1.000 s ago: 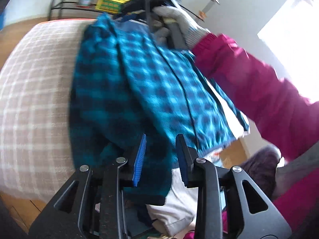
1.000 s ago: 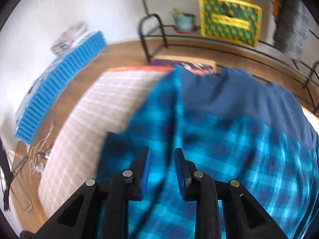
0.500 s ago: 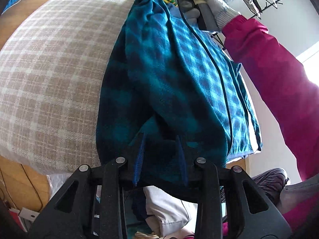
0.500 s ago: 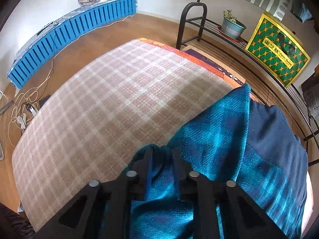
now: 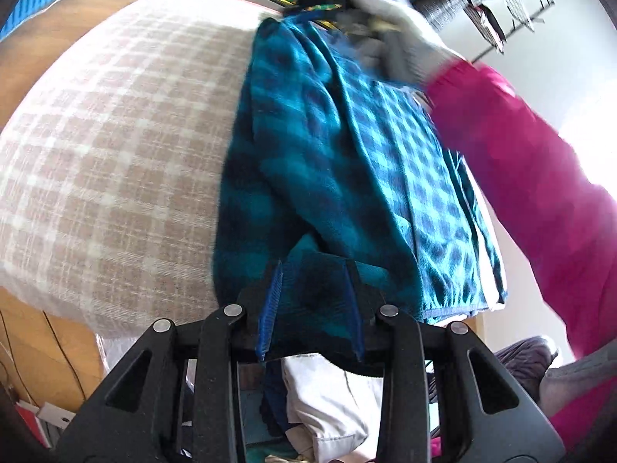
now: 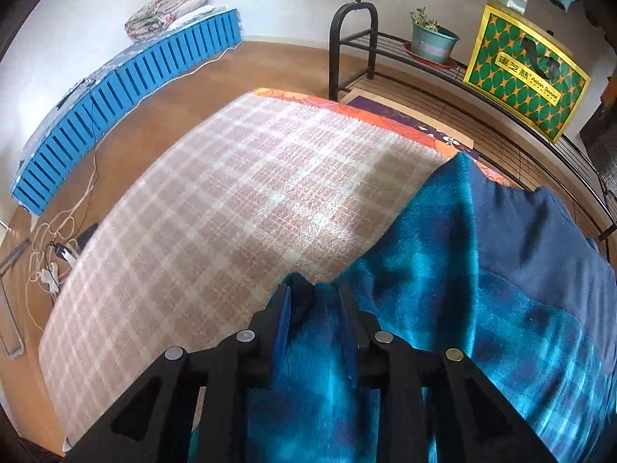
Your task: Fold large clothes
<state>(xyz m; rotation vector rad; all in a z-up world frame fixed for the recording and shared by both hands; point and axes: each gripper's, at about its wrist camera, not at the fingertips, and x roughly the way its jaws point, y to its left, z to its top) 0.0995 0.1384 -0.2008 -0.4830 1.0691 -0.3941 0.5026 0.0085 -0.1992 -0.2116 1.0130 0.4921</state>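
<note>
Teal checked fleece (image 5: pixel 347 177) lies on the plaid blanket (image 5: pixel 115 146), long axis running twelve to six. Left gripper (image 5: pixel 313 301) clamps the hem at six; right gripper (image 6: pixel 313 316), jaws just reopening, has collar-end cloth between them, grip uncertain.

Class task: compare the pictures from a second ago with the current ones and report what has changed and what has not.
The shirt now lies lower on the blanket, folded lengthwise. The right gripper, empty a second ago, took hold of an edge; its jaws have just been opening, cloth between them. The left gripper keeps its grip.
</note>
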